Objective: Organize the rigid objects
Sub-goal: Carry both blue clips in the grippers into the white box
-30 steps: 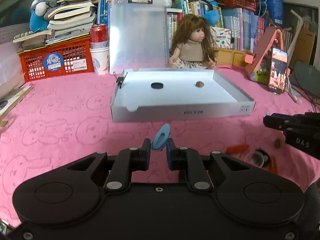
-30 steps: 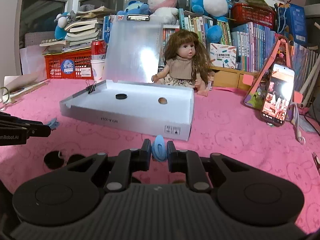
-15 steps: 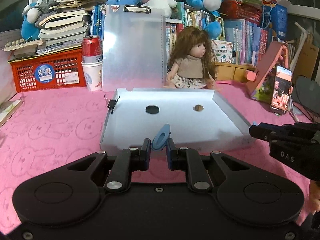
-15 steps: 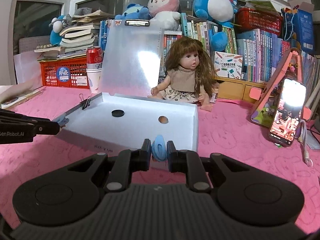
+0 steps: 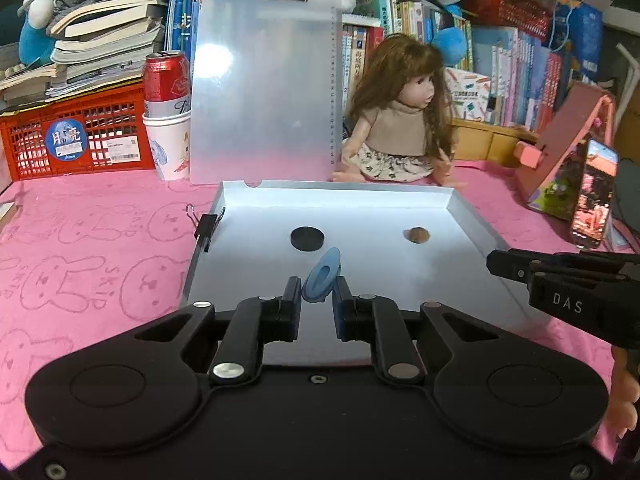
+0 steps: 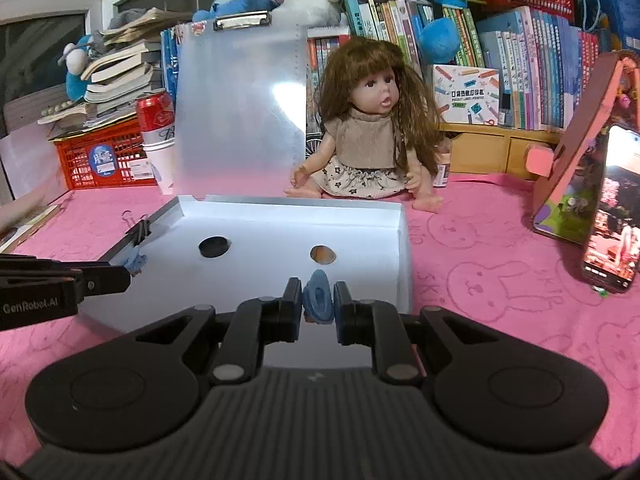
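Left wrist view: your tongs over the white tray (image 5: 476, 220).
Your left gripper (image 5: 317, 298) pinches a blue shoe (image 5: 321, 276); your right gripper (image 6: 317, 302) pinches another blue shoe (image 6: 319, 296).

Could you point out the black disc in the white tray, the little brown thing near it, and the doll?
black disc (image 5: 307, 238), left wrist view, centre of its top face.
brown thing (image 5: 419, 235), left wrist view, its middle.
doll (image 6: 362, 142), right wrist view, chest of its beige top.

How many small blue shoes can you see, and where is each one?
2. One blue shoe is clamped in the left gripper; the other blue shoe is clamped in the right gripper, both above the white box.
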A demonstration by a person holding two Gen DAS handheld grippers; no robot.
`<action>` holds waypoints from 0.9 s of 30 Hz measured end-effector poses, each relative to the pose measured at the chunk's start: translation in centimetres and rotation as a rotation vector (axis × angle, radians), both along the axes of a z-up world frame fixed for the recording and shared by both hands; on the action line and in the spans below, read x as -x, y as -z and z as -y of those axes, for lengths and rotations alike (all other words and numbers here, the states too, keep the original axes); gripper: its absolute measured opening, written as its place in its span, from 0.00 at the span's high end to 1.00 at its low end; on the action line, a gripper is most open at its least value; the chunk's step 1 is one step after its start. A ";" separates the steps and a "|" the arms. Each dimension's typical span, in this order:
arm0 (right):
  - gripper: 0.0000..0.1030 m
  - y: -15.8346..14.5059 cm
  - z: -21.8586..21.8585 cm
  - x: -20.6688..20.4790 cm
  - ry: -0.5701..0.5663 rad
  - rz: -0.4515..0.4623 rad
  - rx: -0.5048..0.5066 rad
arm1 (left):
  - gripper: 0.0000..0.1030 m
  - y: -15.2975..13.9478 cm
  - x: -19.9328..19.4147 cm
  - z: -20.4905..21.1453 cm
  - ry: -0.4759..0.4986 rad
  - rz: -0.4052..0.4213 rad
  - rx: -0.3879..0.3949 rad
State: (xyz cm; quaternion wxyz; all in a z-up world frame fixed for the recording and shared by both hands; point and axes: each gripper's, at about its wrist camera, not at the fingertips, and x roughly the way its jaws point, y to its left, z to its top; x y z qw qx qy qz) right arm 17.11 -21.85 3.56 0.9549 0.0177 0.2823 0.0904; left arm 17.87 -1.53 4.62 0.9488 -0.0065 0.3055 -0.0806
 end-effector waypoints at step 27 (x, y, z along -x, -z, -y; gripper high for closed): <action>0.80 3.6 -2.7 -7.0 0.007 -0.077 0.036 | 0.85 4.1 -7.2 1.6 -0.049 -0.079 -0.024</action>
